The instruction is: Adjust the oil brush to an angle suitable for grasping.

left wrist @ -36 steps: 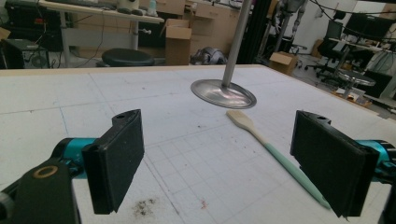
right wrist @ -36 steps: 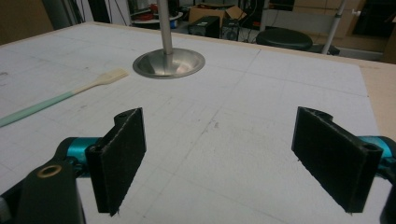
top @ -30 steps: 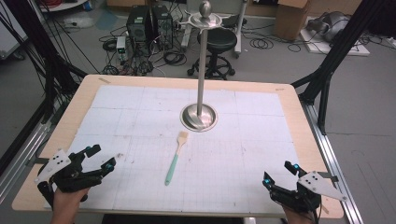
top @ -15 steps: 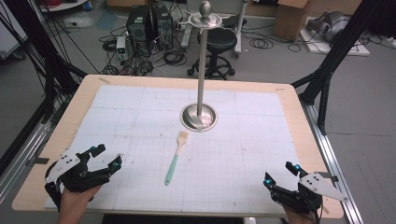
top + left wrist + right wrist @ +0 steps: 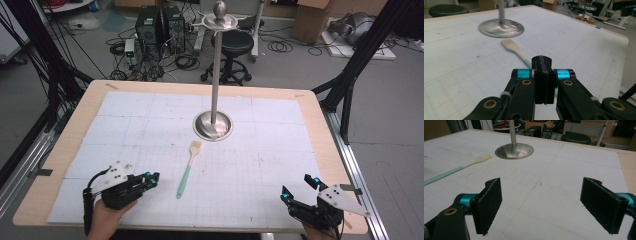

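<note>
A spatula (image 5: 188, 165) with a pale green handle and a wooden head lies on the white mat, in front of a metal stand (image 5: 213, 125) with a round base and a tall pole. My left gripper (image 5: 151, 180) is at the front left, its tips a short way left of the spatula's handle end. Its jaws have just been closing and now stand pressed together with nothing between them (image 5: 541, 61); the spatula (image 5: 510, 45) lies just beyond them. My right gripper (image 5: 300, 187) rests at the front right, its jaws wide open and empty (image 5: 544, 195).
The white gridded mat (image 5: 150, 115) covers a wooden table (image 5: 80, 105). The stand's base (image 5: 514, 150) sits at the mat's middle, past the spatula (image 5: 461, 168). Behind the table are a stool (image 5: 237, 42), computer cases, cables and black frame legs.
My left gripper has moved to the right, closer to the spatula's handle, and its jaws have gone from open to shut. The right gripper and the spatula have stayed put.
</note>
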Motion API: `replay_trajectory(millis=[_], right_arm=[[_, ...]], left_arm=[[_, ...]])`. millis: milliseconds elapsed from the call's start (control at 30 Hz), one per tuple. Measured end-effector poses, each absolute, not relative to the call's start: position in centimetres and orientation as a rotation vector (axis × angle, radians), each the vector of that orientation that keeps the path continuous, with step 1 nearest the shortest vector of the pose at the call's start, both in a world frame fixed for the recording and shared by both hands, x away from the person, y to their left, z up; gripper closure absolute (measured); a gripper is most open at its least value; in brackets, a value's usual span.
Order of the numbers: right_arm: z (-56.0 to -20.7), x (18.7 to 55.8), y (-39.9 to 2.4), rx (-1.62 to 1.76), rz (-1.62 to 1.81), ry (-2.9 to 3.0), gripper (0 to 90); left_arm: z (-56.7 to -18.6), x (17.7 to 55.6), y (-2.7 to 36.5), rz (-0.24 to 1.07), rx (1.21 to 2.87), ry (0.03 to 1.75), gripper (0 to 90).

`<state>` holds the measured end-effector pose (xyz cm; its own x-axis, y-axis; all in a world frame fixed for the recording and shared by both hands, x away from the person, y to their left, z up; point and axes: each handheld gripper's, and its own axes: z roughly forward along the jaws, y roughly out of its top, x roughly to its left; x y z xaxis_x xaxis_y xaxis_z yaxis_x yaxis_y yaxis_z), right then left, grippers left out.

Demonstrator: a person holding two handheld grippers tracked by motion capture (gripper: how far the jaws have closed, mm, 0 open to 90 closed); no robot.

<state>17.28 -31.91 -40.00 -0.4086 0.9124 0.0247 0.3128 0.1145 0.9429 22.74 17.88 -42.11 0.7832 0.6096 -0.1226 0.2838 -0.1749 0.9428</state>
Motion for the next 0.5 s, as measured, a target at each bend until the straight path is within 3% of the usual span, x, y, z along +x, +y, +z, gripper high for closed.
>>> replay_trajectory(millis=[500], right_arm=[[-40.1, 17.3, -31.8, 1.187, 1.293, 1.816, 16.6]], left_arm=[[-44.1, 23.7, 11.3, 0.231, 1.915, 0.704, 87.8]])
